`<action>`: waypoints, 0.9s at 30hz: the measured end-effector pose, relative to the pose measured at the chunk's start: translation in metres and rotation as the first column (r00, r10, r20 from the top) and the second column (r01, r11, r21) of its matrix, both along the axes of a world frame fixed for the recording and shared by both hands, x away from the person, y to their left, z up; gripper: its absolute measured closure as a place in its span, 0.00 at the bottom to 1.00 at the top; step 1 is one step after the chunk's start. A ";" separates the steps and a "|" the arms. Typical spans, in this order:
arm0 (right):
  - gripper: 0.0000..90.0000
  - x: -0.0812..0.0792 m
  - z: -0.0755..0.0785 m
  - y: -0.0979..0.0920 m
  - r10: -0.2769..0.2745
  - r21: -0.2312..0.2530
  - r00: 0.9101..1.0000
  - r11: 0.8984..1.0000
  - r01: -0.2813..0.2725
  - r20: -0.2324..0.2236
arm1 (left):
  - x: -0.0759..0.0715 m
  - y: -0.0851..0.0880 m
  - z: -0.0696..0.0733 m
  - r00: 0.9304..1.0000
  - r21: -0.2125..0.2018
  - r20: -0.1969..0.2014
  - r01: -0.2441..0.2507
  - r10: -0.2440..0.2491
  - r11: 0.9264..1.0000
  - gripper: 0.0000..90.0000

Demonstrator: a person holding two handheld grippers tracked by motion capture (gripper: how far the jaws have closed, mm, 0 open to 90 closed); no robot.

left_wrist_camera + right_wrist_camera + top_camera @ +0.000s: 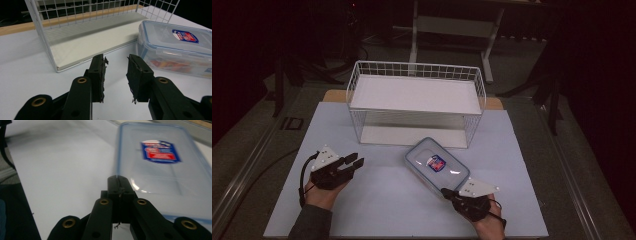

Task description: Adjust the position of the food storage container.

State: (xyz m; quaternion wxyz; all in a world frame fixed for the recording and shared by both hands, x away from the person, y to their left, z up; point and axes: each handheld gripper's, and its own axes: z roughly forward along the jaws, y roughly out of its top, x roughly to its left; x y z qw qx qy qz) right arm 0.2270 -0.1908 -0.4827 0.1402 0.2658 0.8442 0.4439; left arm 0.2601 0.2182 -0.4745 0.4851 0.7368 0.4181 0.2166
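We rest the clear plastic box with the blue-rimmed lid (437, 164) on the pale table (377, 200), just before the white wire rack (416, 95). Our right gripper (120, 185), jaws closed together, touches its near corner, probably to nudge it. The left gripper (116, 67) waits parted and empty.

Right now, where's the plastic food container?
In the high view the container sits right of centre, just before the wire rack, with the right gripper at its near corner.
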 end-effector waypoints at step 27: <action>1.00 0.008 -0.008 -0.019 -0.086 -0.091 0.996 0.992 0.083 -0.037 | -0.002 0.002 -0.004 1.000 0.017 -0.009 -0.013 0.013 1.000 0.71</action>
